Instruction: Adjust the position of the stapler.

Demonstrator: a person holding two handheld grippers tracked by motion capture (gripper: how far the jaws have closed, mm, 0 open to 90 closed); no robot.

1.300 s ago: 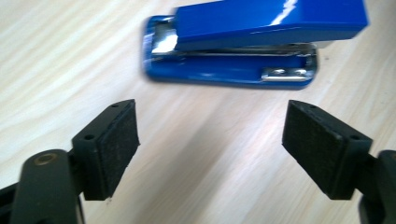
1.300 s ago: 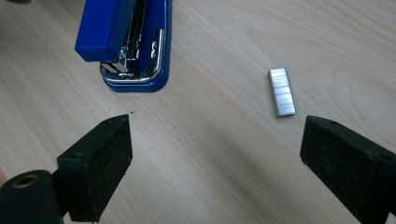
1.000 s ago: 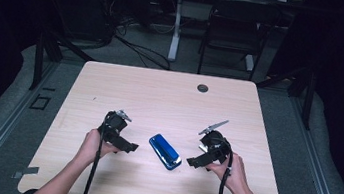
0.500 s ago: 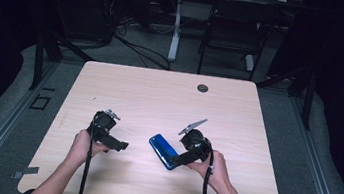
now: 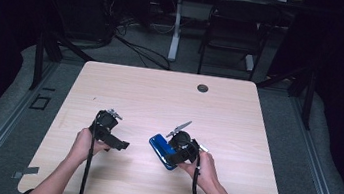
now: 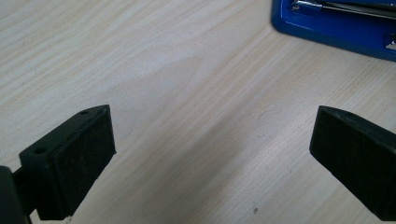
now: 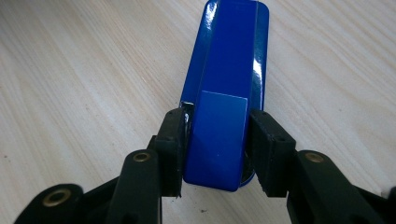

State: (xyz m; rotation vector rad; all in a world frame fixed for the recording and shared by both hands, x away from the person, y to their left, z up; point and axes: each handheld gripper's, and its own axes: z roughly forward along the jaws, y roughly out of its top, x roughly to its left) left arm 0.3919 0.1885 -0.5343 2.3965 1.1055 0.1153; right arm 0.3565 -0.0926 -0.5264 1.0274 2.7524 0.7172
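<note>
A glossy blue stapler (image 5: 158, 143) lies flat on the wooden table (image 5: 159, 100), near its front middle. My right gripper (image 5: 171, 155) comes at it from the right, and its jaws have just been closing. In the right gripper view the two black pads (image 7: 175, 140) press against both long sides of the stapler (image 7: 229, 56) near its closer end. My left gripper (image 5: 122, 144) stands to the left of the stapler, apart from it. Its jaws are wide open (image 6: 210, 154) over bare wood, with a corner of the stapler (image 6: 327, 25) beyond them.
A small black grommet (image 5: 203, 88) sits in the tabletop near the far edge. Beyond the table stand a dark chair (image 5: 234, 29) and a white table leg (image 5: 175, 27), with cables on the floor. Both forearms come in over the front edge.
My right gripper has moved left to the stapler and its jaws have come together around it. The left gripper has stayed in about the same place, still open.
</note>
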